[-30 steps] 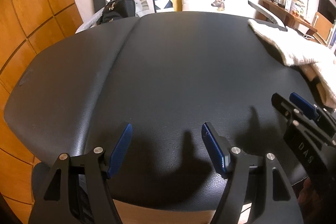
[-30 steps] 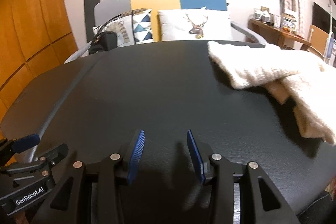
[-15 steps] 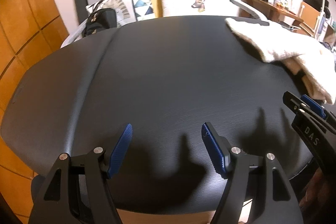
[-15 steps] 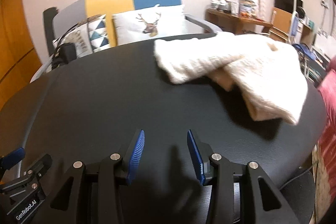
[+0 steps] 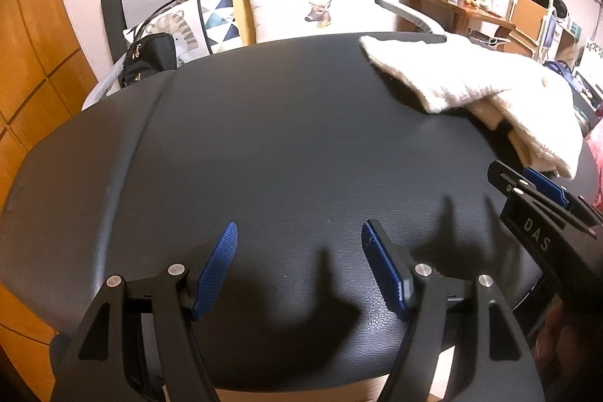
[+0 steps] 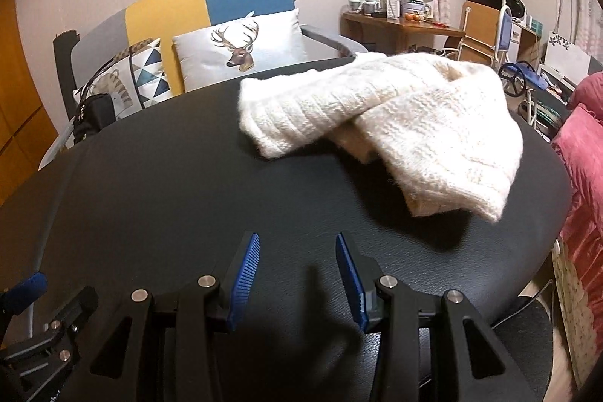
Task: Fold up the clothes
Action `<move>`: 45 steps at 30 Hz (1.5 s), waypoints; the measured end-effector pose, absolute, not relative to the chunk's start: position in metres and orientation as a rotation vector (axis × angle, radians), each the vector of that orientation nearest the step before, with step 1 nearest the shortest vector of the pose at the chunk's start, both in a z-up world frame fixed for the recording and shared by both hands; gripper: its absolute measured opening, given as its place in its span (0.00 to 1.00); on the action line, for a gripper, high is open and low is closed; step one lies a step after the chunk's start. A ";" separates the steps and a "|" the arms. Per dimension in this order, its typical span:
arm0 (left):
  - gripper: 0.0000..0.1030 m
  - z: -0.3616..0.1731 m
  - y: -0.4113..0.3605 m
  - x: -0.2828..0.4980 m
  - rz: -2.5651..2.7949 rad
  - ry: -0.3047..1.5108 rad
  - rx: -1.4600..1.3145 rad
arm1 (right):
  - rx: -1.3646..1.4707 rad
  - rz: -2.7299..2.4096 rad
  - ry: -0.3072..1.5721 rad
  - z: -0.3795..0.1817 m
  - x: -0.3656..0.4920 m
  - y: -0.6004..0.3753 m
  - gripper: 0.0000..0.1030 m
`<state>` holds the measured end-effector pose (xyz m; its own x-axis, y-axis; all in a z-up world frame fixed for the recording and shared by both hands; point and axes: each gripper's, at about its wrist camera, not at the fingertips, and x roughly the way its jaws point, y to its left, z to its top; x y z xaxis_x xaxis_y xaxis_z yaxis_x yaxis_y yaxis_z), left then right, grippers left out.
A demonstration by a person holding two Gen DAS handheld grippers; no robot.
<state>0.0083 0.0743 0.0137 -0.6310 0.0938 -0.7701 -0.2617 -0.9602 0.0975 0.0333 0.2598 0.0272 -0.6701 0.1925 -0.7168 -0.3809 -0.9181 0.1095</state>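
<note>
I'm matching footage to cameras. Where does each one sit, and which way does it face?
Left wrist: on the left gripper, looking down across the black table; the right gripper shows at the right edge.
Right wrist: on the right gripper, facing the cream sweater; the left gripper shows at the lower left.
Shared: table, sweater, deer cushion.

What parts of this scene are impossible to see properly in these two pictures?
- Sweater: its underside, folded under itself, in both views.
- Small items on the wooden desk: too small, right wrist view.
- Right hand-held gripper: cut off by the left wrist view's edge.
</note>
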 end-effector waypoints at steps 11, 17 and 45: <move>0.70 0.017 0.095 0.007 2.626 0.293 -1.238 | -1.079 2.549 0.377 0.027 0.034 0.269 0.42; 0.70 0.020 0.099 0.008 2.619 0.289 -1.235 | -1.077 2.548 0.373 0.029 0.035 0.269 0.42; 0.70 0.018 0.111 0.012 2.580 0.311 -1.214 | -1.067 2.522 0.376 0.029 0.037 0.277 0.42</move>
<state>0.0118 0.1113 0.0183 -0.6109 0.1527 -0.7768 -0.3332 -0.9397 0.0773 0.0371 0.2774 0.0291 -0.6424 0.2350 -0.7295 -0.4375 -0.8940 0.0972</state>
